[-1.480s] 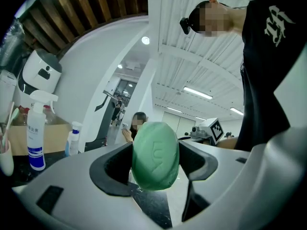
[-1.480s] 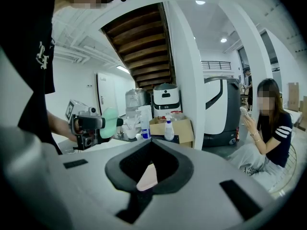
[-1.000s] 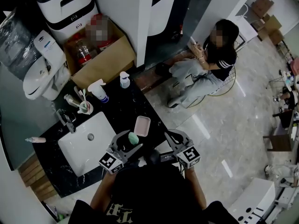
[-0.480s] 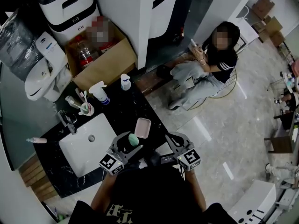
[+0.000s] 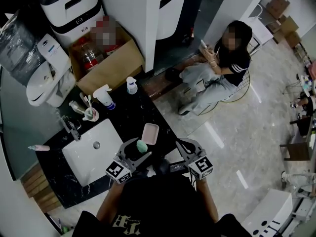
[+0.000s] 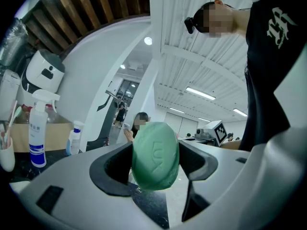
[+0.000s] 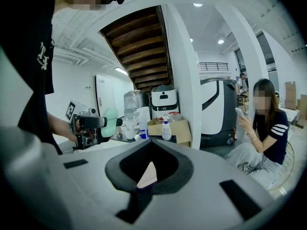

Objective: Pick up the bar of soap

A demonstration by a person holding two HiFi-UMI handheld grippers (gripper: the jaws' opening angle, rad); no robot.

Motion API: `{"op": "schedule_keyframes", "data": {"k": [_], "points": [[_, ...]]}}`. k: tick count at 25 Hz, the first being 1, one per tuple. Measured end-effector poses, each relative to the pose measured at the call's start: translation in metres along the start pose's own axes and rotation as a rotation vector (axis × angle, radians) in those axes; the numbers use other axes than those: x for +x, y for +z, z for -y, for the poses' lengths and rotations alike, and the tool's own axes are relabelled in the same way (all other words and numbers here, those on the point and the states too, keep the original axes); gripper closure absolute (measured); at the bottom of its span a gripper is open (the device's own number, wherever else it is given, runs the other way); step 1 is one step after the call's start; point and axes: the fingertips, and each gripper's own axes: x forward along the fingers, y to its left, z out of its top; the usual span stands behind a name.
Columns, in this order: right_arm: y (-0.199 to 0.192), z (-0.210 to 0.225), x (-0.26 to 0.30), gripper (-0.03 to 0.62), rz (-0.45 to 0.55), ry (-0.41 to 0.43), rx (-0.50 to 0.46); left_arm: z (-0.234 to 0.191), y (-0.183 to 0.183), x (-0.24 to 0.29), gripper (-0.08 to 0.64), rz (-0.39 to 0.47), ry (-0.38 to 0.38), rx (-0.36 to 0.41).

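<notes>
The green oval bar of soap (image 6: pixel 155 155) stands on edge between the jaws of my left gripper (image 6: pixel 156 164), which is shut on it. In the head view the soap (image 5: pixel 142 145) hangs just in front of the pink soap dish (image 5: pixel 150 133) on the black counter (image 5: pixel 126 115), held by the left gripper (image 5: pixel 139 149). My right gripper (image 5: pixel 178 143) hovers to the right, off the counter's edge, with its jaws closed tip to tip and nothing held. The right gripper view shows its jaws (image 7: pixel 152 143) met, the left gripper (image 7: pixel 88 123) and the soap (image 7: pixel 111 117) at left.
A white sink (image 5: pixel 94 152) with a faucet (image 5: pixel 70 127) lies left of the soap. A spray bottle (image 5: pixel 104 97), a small bottle (image 5: pixel 131 85) and a cup of toothbrushes (image 5: pixel 89 113) stand at the counter's back. A cardboard box (image 5: pixel 106 58) and a seated person (image 5: pixel 217 73) are beyond.
Only the head camera has shifted slightly. Both grippers and the held soap stay where they were.
</notes>
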Motion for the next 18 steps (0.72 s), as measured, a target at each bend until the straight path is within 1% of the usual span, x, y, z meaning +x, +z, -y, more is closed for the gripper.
{"op": "schedule_keyframes", "data": {"k": [6, 12, 18], "points": [[0.01, 0.011, -0.014, 0.584, 0.042, -0.01, 0.047, 0.003, 0.005, 0.006, 0.267, 0.009, -0.009, 0.012], [0.003, 0.016, -0.023, 0.583, 0.016, -0.027, 0.051, 0.006, 0.0, 0.008, 0.267, -0.005, -0.008, 0.004], [-0.001, 0.02, -0.024, 0.584, 0.019, -0.039, 0.065, 0.006, -0.003, 0.011, 0.267, -0.006, -0.002, 0.011]]}}
